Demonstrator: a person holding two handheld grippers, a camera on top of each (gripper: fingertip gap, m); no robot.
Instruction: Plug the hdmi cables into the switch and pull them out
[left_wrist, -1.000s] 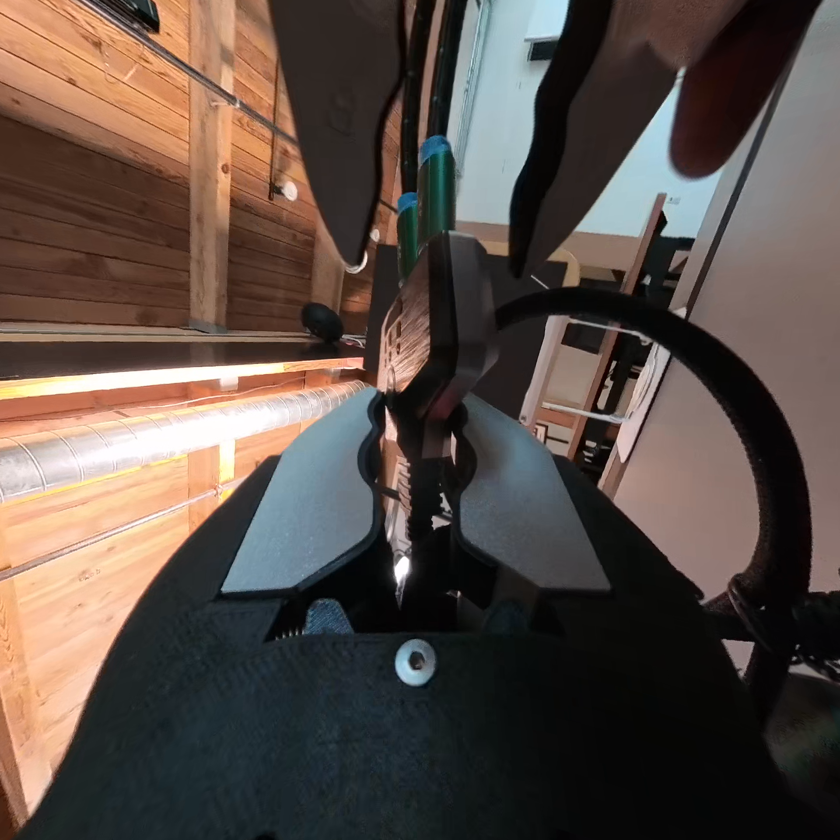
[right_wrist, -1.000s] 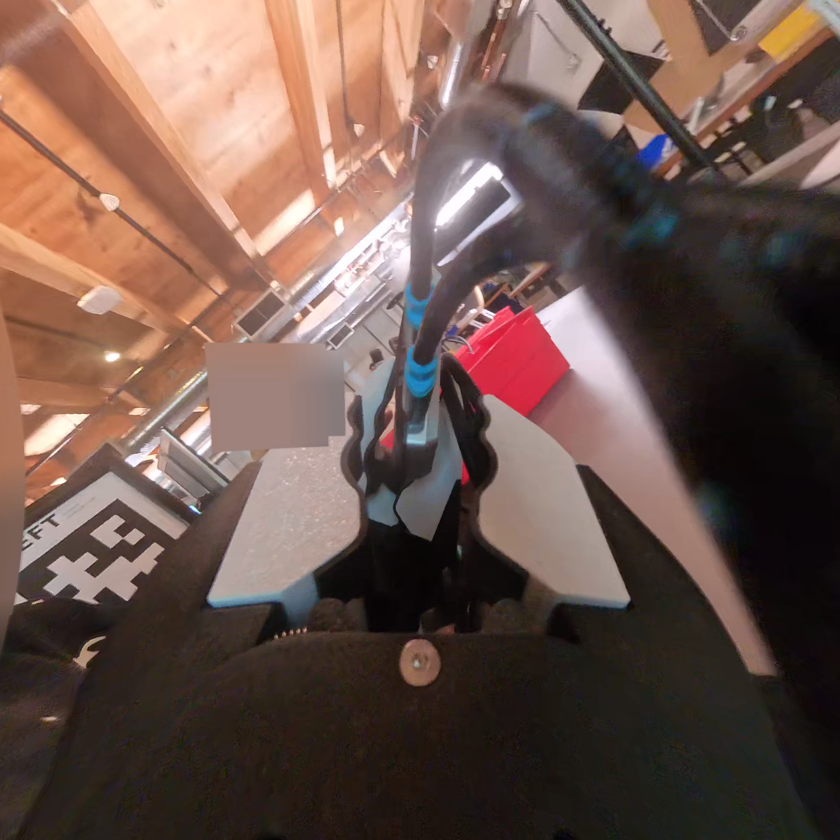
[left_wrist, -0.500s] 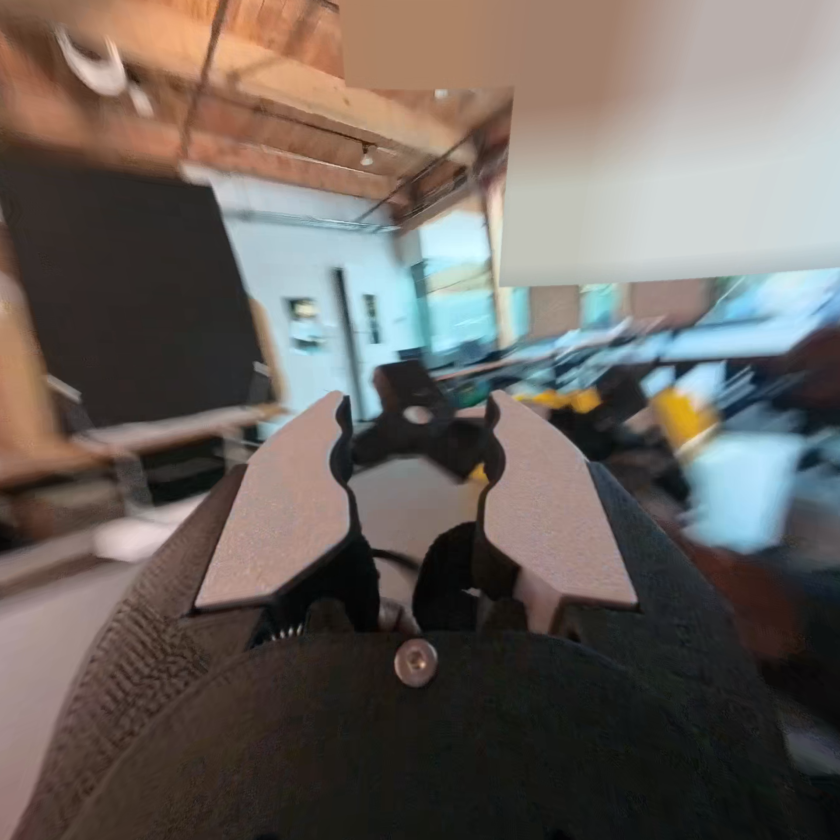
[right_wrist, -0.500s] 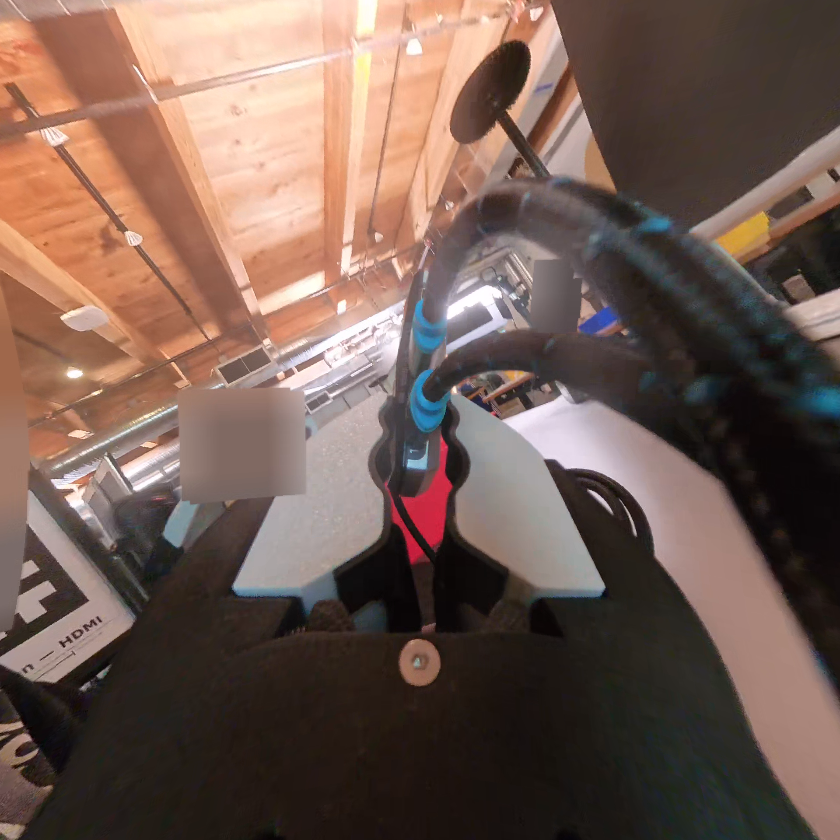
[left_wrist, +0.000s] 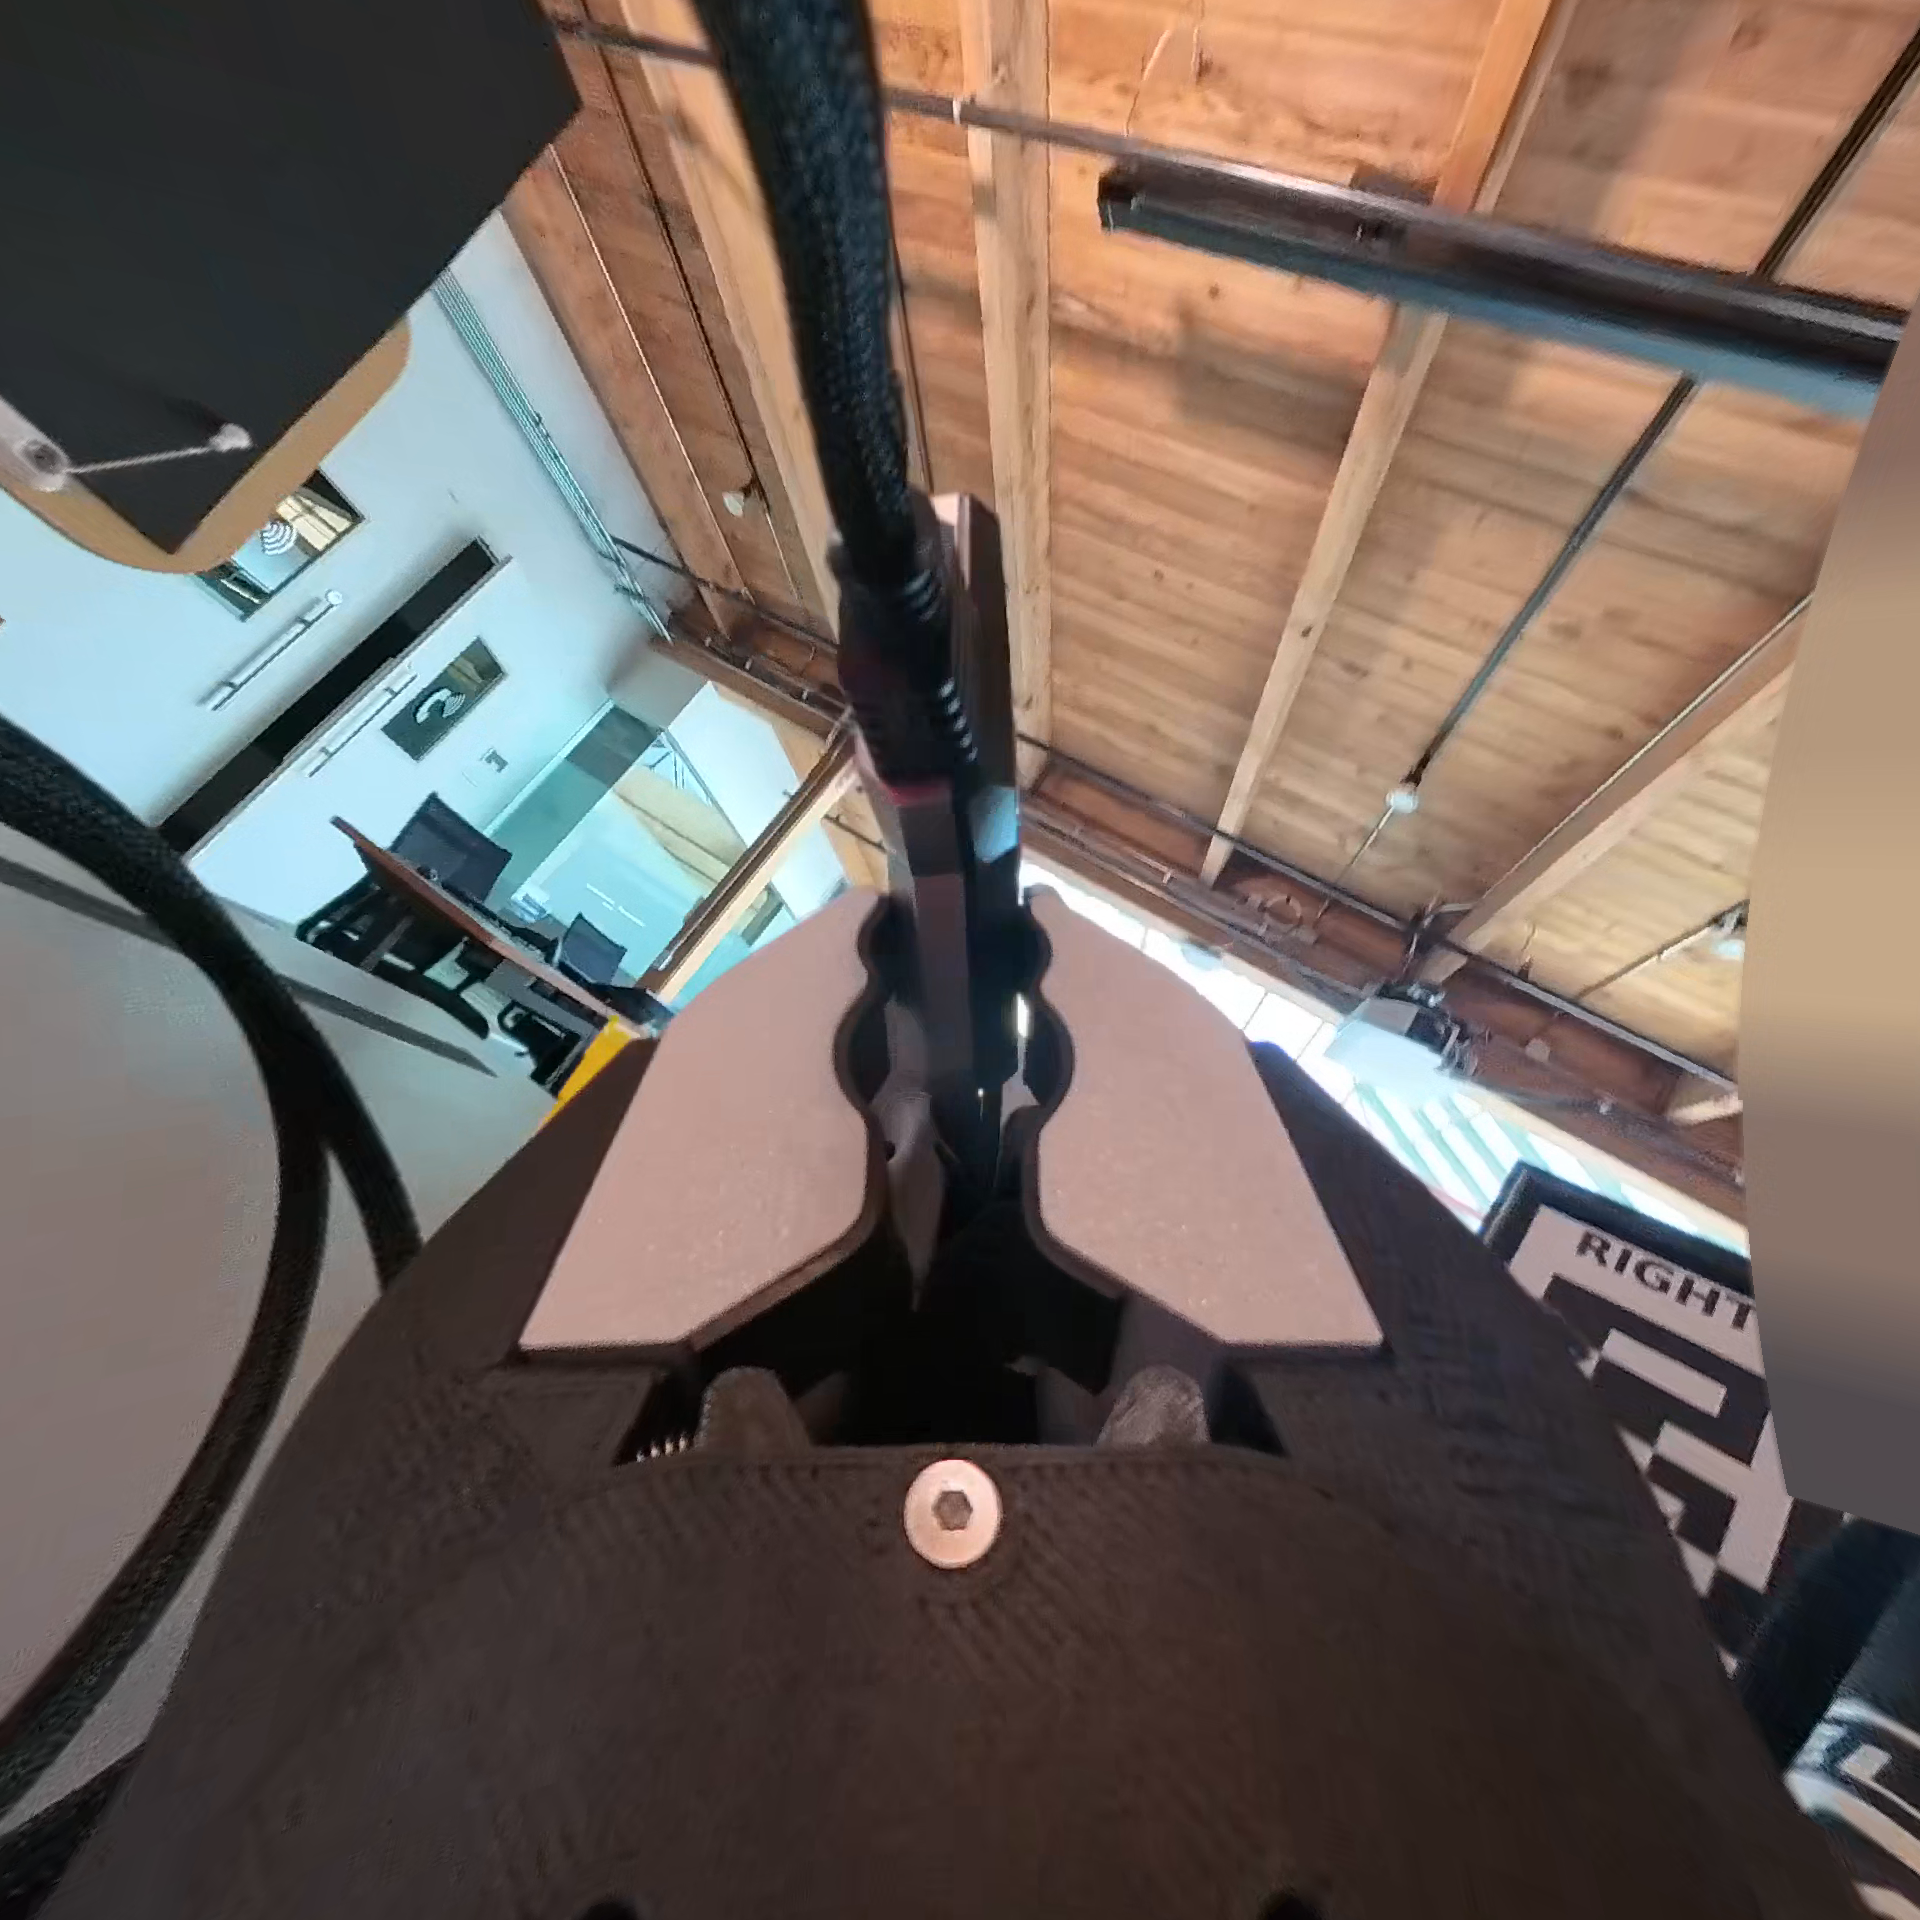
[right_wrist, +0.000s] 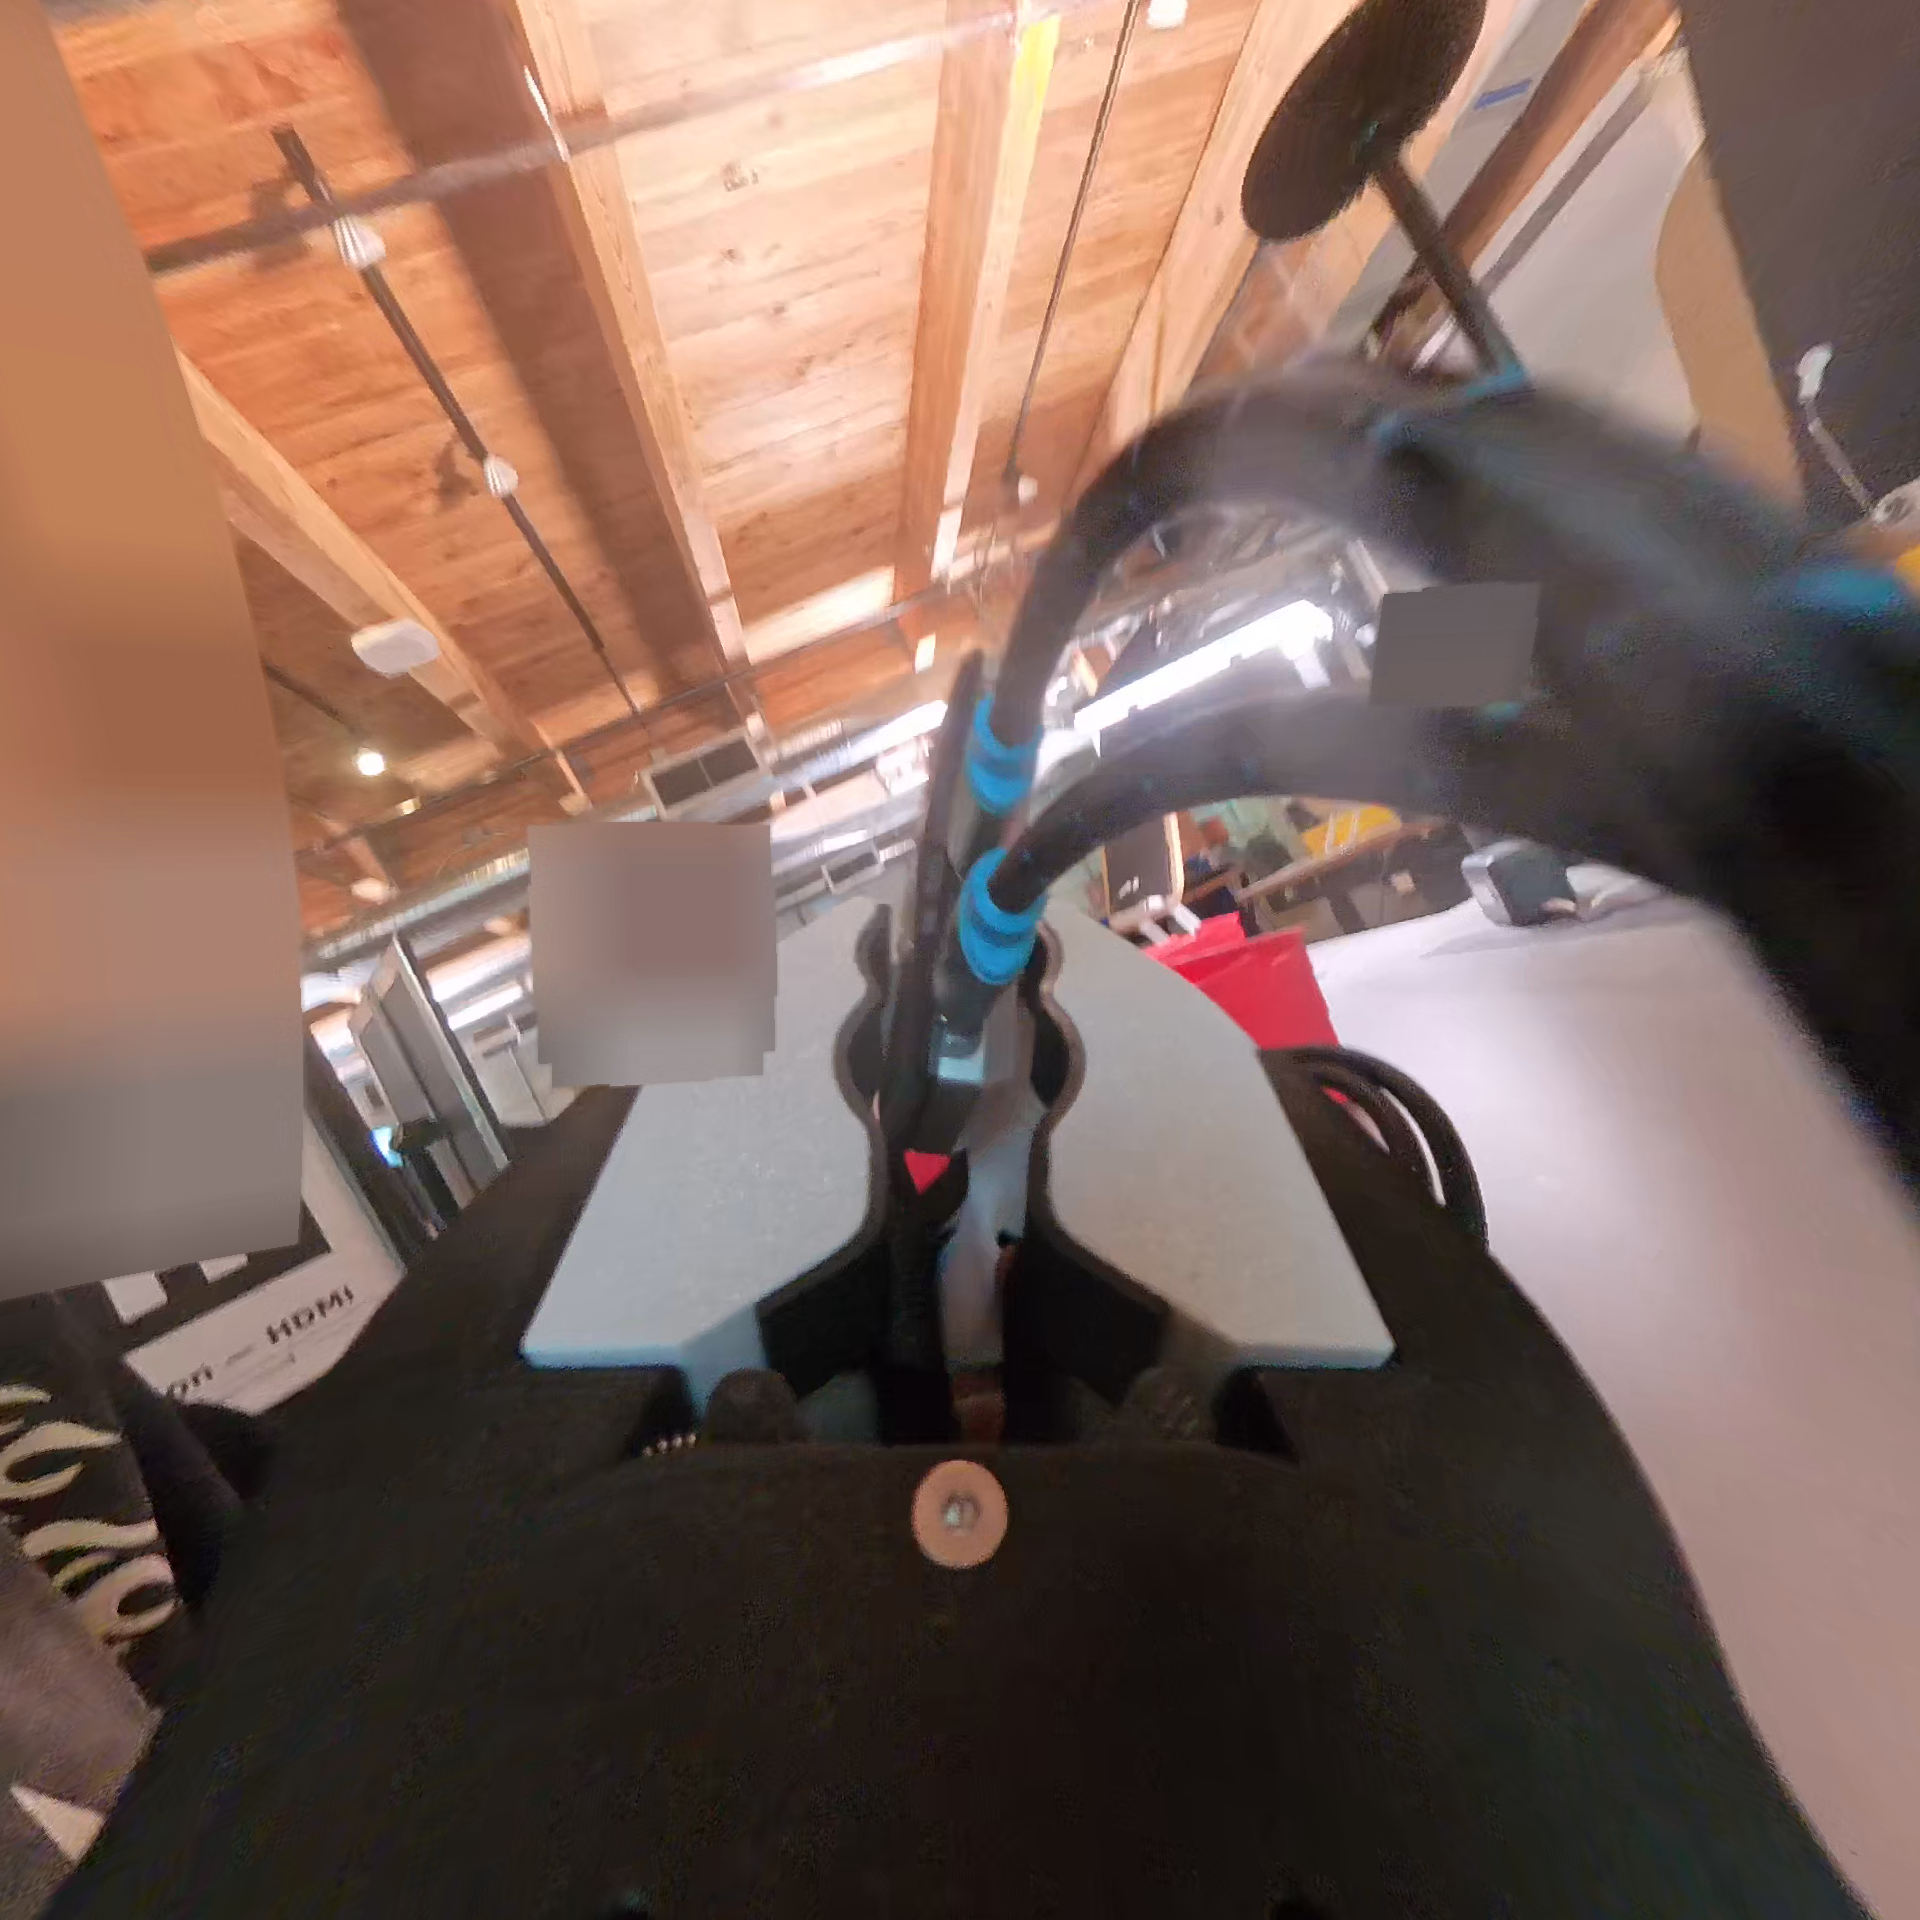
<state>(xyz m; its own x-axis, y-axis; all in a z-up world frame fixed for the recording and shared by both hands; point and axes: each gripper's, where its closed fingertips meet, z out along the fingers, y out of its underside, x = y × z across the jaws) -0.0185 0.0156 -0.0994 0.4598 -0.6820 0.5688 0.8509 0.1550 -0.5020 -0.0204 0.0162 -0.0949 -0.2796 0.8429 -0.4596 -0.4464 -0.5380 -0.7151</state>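
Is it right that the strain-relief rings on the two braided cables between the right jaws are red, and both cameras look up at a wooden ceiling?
Not quite. In the right wrist view the rings on the two braided cables are blue, not red. The rest stands: the cables sit between the right jaws, and both views look up at the wooden ceiling.

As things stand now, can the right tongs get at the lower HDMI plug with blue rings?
Probably yes. The lower blue-ringed plug already sits between the right tongs, which look closed on it. Nothing stands before it; the upper blue-ringed plug is above the tips.
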